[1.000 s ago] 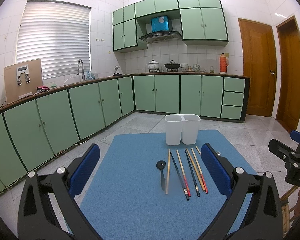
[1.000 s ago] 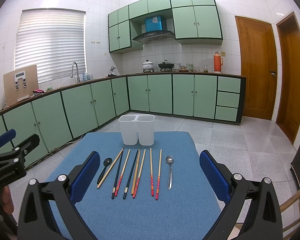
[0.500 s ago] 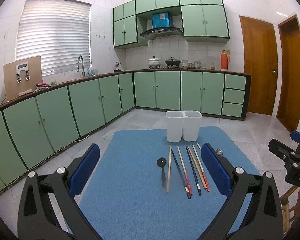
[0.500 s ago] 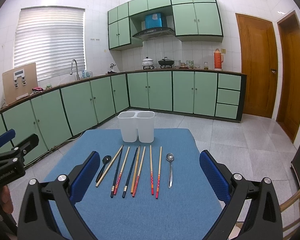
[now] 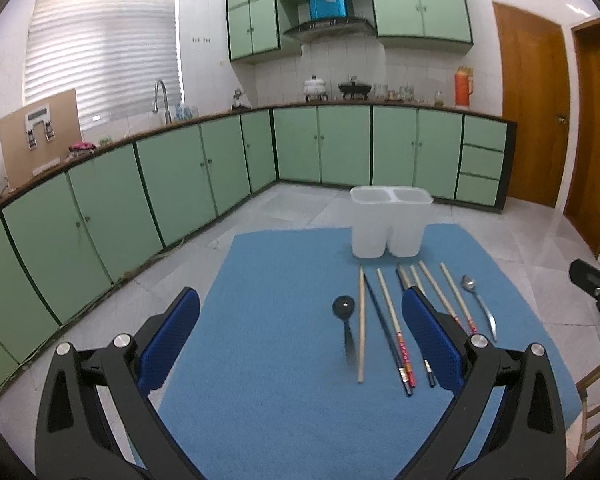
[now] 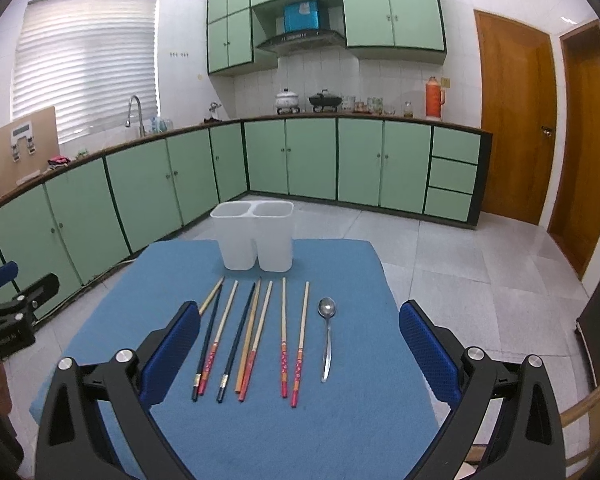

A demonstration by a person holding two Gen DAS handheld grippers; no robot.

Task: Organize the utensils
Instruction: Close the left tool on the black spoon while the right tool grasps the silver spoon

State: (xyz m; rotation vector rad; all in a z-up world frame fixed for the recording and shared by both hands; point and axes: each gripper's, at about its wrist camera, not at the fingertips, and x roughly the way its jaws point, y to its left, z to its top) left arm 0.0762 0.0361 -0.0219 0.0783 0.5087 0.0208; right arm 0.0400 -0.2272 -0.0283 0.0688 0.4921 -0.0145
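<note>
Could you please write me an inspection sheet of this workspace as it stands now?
Surface: blue mat over the table.
Job's things: white two-compartment holder upright at the far end, nothing seen inside; chopsticks in a loose row; silver spoon on the right of the row; black spoon on the left.
Clutter: nothing seen.
Grippers: left gripper and right gripper both open, holding nothing.
Cables: nothing seen.
Surroundings: green cabinets, wooden doors, tiled floor.

Both grippers — left (image 5: 300, 334), right (image 6: 299, 344) — fingers wide apart
</note>
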